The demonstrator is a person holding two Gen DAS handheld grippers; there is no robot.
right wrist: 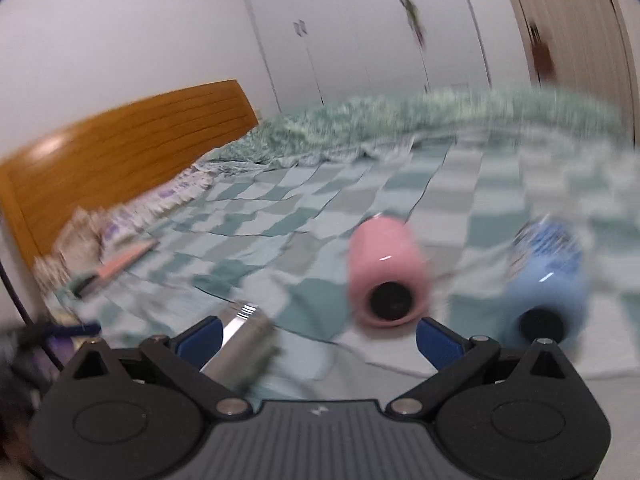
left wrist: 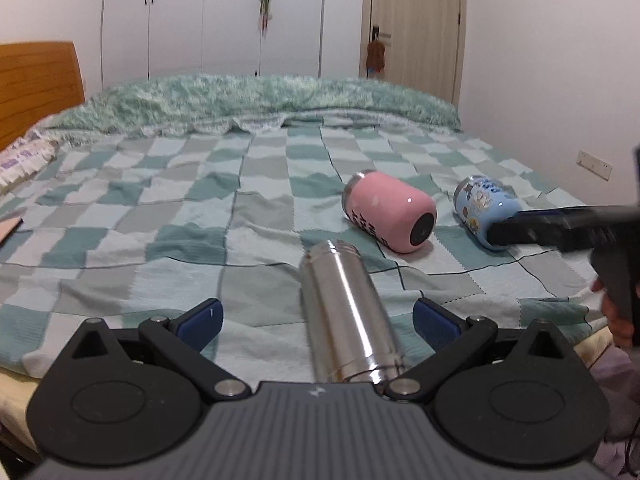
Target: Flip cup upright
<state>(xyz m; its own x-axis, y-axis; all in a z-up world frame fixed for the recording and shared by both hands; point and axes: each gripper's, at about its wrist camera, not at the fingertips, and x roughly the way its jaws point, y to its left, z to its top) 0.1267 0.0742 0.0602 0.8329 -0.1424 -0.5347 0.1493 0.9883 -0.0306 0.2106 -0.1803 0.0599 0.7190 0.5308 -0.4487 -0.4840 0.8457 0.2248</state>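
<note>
Three cups lie on their sides on the checkered bedspread. A steel cup (left wrist: 348, 312) lies between the spread fingers of my open left gripper (left wrist: 318, 320), its mouth pointing away. A pink cup (left wrist: 390, 212) lies beyond it, black base toward me. A blue cartoon cup (left wrist: 482, 210) lies to the right. My right gripper (left wrist: 504, 232) reaches in from the right next to the blue cup's base. In the blurred right wrist view my right gripper (right wrist: 318, 334) is open and empty, with the pink cup (right wrist: 386, 276) ahead, the blue cup (right wrist: 546, 284) at right and the steel cup (right wrist: 240, 346) at left.
A fluffy green blanket (left wrist: 256, 100) is bunched across the far side of the bed. A wooden headboard (left wrist: 36, 84) stands at left, with pillows (left wrist: 24, 160) below it. A pink flat object (right wrist: 124, 260) lies near the pillows. Wardrobes and a door stand behind.
</note>
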